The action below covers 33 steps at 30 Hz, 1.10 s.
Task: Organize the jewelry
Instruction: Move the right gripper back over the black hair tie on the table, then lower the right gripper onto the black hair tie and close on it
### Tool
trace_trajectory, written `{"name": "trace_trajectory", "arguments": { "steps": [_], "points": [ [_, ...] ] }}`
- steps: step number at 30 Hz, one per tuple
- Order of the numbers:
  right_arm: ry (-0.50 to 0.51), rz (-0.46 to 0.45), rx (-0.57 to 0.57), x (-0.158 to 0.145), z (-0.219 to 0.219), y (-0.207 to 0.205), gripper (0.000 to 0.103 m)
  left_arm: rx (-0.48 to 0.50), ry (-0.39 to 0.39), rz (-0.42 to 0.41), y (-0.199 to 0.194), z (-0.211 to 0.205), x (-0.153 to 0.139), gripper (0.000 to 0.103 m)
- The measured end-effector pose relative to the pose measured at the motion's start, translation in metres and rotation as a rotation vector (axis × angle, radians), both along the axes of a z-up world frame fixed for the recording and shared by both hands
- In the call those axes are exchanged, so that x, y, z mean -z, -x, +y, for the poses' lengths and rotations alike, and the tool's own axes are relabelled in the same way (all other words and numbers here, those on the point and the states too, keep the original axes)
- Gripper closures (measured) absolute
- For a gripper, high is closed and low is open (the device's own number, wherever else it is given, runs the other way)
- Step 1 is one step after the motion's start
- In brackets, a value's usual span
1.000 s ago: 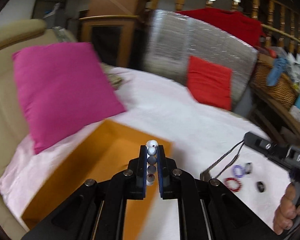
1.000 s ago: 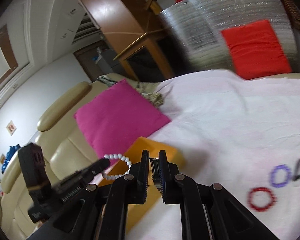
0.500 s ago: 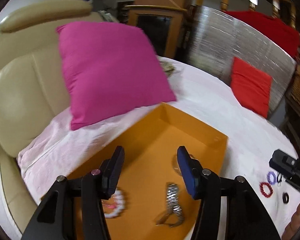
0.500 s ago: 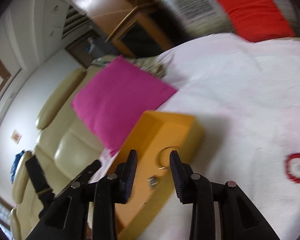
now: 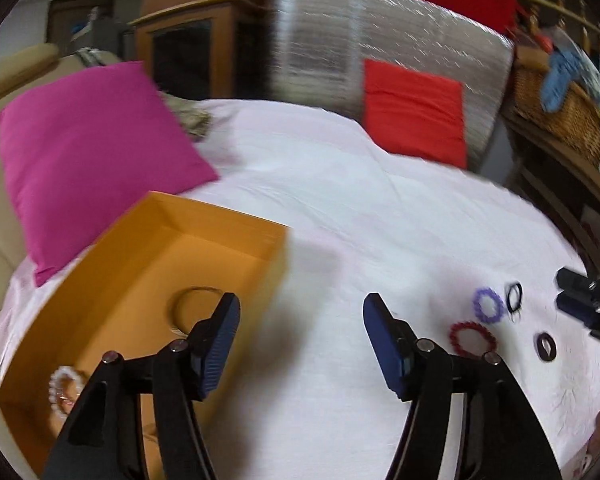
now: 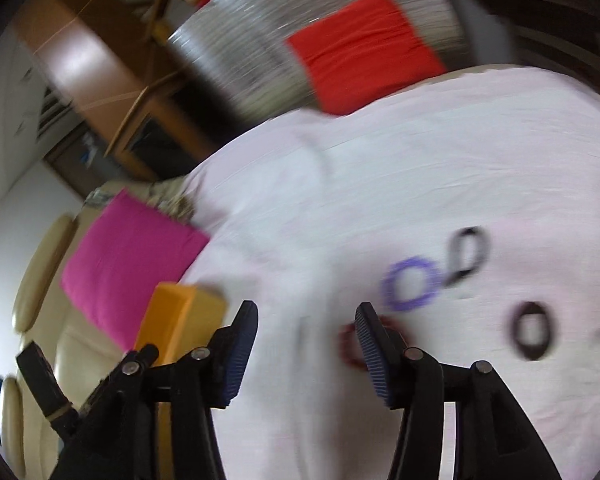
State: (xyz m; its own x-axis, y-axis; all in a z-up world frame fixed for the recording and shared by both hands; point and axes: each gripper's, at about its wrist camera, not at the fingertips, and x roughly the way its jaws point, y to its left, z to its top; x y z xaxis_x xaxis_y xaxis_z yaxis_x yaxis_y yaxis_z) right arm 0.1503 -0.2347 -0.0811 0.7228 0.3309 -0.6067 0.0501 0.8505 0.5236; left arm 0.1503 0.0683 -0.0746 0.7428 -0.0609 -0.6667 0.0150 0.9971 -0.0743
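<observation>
Your left claw and right claw have just been opening and grip nothing. The white bead bracelet lies in the orange box at eight o'clock; the red ring is at three.

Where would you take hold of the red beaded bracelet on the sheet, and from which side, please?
Probably from above. The red bracelet lies flat as an open ring on the white sheet, so pinch one stretch of its band, one finger inside the loop and one outside. Its near side lies farthest from the purple bracelet.
</observation>
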Motion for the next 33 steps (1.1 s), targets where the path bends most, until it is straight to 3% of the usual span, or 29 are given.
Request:
{"name": "trace_trajectory", "arguments": {
  "steps": [7, 14, 24, 33],
  "points": [
    [0.004, 0.079, 0.158, 0.008, -0.073, 0.025, 0.042, 0.099, -0.084, 0.059, -0.011, -0.065, 0.024, 0.038],
    [-0.049, 0.142, 0.254, 0.021, -0.124, 0.045, 0.042, 0.16, -0.142, 0.086, -0.014, -0.096, 0.039, 0.037],
    [-0.113, 0.229, 0.239, 0.052, -0.128, 0.021, 0.042, 0.177, -0.179, 0.108, -0.017, -0.106, 0.051, 0.036],
    [-0.015, 0.207, 0.208, 0.047, -0.111, 0.012, 0.042, 0.203, -0.191, 0.096, -0.022, -0.119, 0.051, 0.036]
  ]
}}
